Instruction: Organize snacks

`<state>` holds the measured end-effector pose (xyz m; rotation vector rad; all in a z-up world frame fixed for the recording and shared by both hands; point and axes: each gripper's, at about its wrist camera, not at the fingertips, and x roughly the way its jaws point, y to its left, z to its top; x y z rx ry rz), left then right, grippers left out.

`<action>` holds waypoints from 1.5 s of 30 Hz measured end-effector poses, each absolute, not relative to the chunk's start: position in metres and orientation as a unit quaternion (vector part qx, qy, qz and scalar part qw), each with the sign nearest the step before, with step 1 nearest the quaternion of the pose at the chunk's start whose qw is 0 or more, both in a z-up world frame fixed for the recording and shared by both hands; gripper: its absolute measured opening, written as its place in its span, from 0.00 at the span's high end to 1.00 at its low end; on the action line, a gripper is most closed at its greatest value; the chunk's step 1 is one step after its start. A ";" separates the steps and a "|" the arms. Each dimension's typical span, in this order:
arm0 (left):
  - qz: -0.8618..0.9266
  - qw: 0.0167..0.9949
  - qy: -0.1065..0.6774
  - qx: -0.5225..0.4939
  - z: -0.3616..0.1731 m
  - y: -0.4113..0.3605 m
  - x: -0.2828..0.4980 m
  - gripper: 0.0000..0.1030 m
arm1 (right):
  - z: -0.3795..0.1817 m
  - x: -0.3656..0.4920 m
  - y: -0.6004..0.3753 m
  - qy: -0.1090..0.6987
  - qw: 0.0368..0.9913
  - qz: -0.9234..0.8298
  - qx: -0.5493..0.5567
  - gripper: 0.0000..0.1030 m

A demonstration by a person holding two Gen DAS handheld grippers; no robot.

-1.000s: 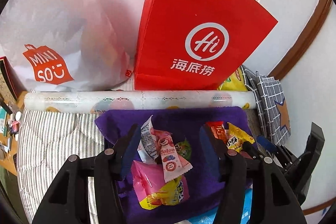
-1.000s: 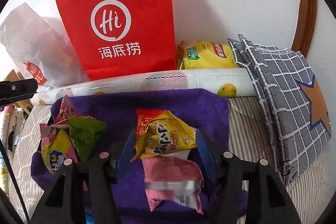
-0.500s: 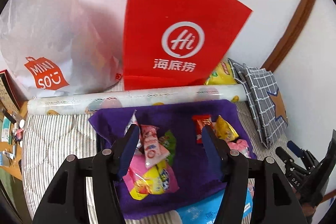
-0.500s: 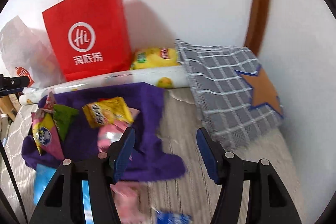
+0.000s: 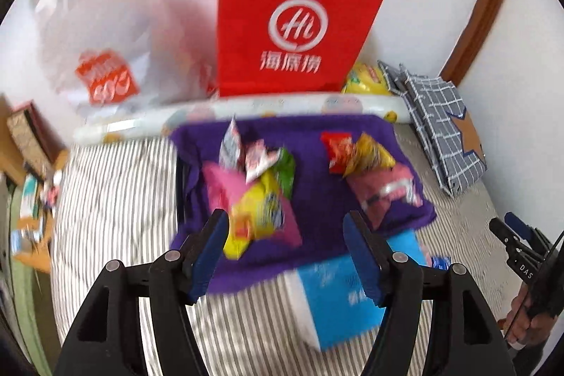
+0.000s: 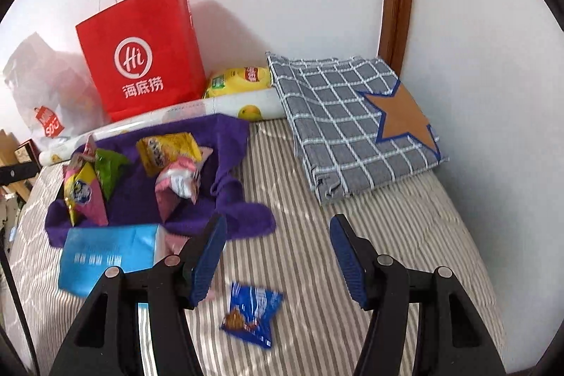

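Note:
A purple cloth point(image 5: 310, 228) point(image 6: 225, 136) lies on the striped bed with two snack piles on it: pink, yellow and green packets point(image 5: 257, 199) point(image 6: 84, 185) on the left, red, yellow and pink packets point(image 5: 366, 161) point(image 6: 169, 150) on the right. A light blue box point(image 5: 338, 291) point(image 6: 105, 252) lies at the cloth's near edge. A small blue snack packet point(image 6: 252, 312) lies alone on the bed. My left gripper point(image 5: 287, 252) is open and empty above the cloth's near edge. My right gripper point(image 6: 276, 256) is open and empty, just beyond the blue packet; it also shows in the left wrist view point(image 5: 518, 245).
A red paper bag point(image 5: 296, 20) point(image 6: 141, 51) and a white plastic bag point(image 5: 105, 51) stand against the wall behind a patterned roll point(image 5: 246, 111). A yellow chip bag point(image 6: 239, 80) lies beside a folded grey checked cloth point(image 6: 352, 122). Clutter sits on a side table point(image 5: 28, 147) at left.
Both grippers have pulled back from the cloth. The right one swung right over bare bed, bringing the blue packet and blue box into view. Both stayed open.

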<state>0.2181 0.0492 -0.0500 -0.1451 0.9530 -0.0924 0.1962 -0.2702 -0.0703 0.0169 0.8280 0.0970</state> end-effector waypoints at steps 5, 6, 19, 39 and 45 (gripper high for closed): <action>-0.036 0.874 0.477 -0.083 -0.067 0.053 0.187 0.35 | -0.088 0.185 -0.265 0.419 0.904 0.082 0.030 0.43; -0.032 0.873 0.479 -0.083 -0.069 0.053 0.182 0.35 | -0.092 0.184 -0.262 0.425 0.900 0.094 0.038 0.43; 0.001 0.865 0.496 -0.076 -0.087 0.059 0.135 0.35 | -0.136 0.213 -0.232 0.453 0.878 0.146 0.053 0.61; -0.015 0.852 0.513 -0.110 -0.106 0.066 0.125 0.35 | -0.140 0.209 -0.237 0.462 0.870 0.158 0.071 0.57; -0.007 0.849 0.515 -0.117 -0.109 0.073 0.123 0.35 | -0.146 0.222 -0.217 0.478 0.858 0.177 0.064 0.62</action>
